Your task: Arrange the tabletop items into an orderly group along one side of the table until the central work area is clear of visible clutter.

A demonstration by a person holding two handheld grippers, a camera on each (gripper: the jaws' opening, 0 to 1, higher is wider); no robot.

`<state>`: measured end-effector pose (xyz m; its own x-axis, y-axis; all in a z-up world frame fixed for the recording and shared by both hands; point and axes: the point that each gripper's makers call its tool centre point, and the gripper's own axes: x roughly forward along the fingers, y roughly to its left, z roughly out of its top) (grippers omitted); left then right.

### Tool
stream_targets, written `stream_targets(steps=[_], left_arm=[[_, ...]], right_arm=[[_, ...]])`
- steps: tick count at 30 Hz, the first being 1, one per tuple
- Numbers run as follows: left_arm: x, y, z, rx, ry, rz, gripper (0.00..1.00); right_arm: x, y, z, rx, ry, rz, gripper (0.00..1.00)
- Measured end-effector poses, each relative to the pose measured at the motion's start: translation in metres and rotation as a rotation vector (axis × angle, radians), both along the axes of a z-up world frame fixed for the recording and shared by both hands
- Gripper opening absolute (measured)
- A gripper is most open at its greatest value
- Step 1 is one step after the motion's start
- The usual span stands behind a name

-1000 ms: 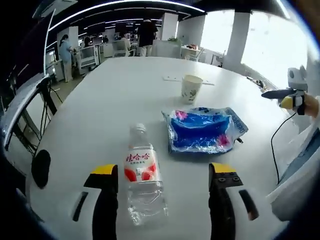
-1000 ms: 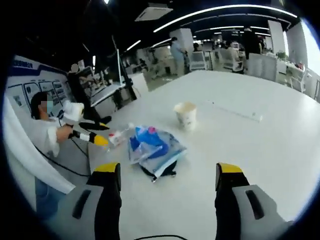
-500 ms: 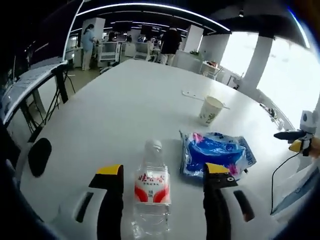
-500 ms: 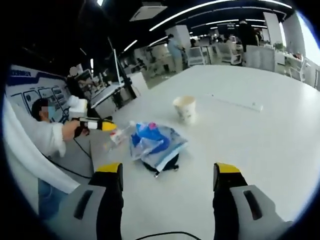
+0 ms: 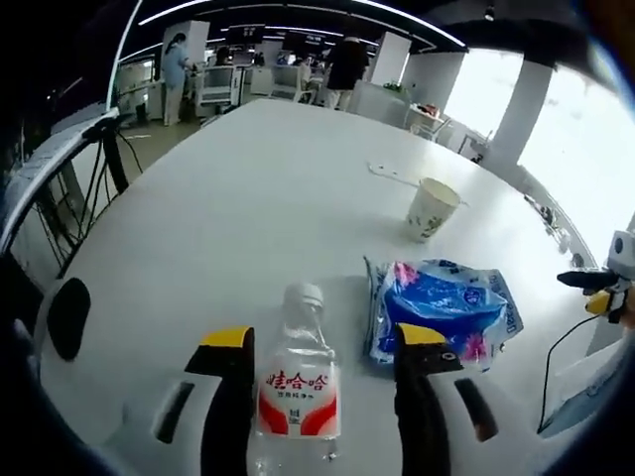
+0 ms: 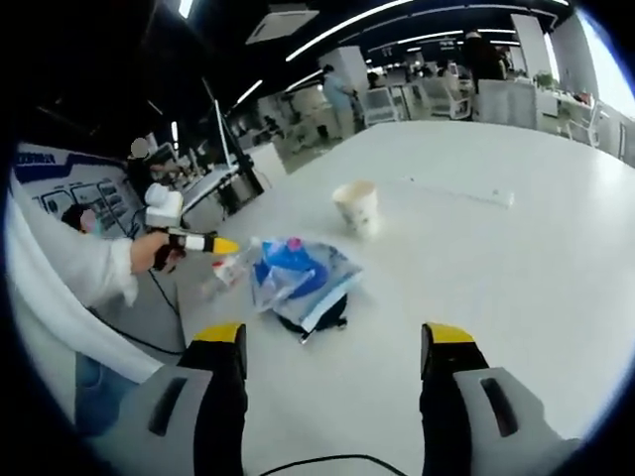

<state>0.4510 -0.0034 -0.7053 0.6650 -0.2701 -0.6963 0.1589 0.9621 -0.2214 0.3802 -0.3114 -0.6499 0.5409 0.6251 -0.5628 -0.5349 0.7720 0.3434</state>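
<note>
Left gripper (image 5: 322, 342): black jaws, yellow tips, grey housing with dark slots. Right gripper (image 6: 334, 342): same black jaws, yellow tips, grey slotted housing, thin black cable below. Person: white sleeve (image 6: 84, 273), blue trousers (image 6: 94, 392).

The left gripper view sits low and close over the white worktop (image 5: 248, 188), looking along it toward the far office, with a clear plastic water bottle with a red label (image 5: 296, 382) lying right before the lens. The right gripper view looks from farther back and another side, across the same worktop. Both views share the crinkled blue plastic bag (image 5: 442, 305) (image 6: 298, 280), the pale paper cup (image 5: 431, 208) (image 6: 357, 205) and the bottle (image 6: 226, 272).
</note>
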Motion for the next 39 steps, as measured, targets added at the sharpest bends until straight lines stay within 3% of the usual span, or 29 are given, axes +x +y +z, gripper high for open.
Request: stream_targets(steps=[14,22,27,33,39], left_arm=[[0.010,-0.002,-0.018,0.053,0.080,-0.023,0.54],[0.012,-0.002,-0.030,0.115,0.131,-0.065,0.54],[0.010,-0.002,-0.045,0.190,0.192,-0.127,0.52],[0.021,0.000,-0.049,0.177,0.200,-0.083,0.50],[0.028,0.002,-0.053,0.263,0.190,-0.123,0.47]], right_arm=[[-0.004,-0.006,-0.012,0.002,0.046,-0.012,0.67],[-0.006,-0.003,-0.016,0.010,0.068,-0.003,0.66],[-0.008,-0.003,-0.021,0.006,0.087,0.000,0.65],[-0.008,-0.002,-0.024,0.014,0.105,0.004,0.63],[-0.010,0.003,-0.027,0.008,0.118,0.019,0.62]])
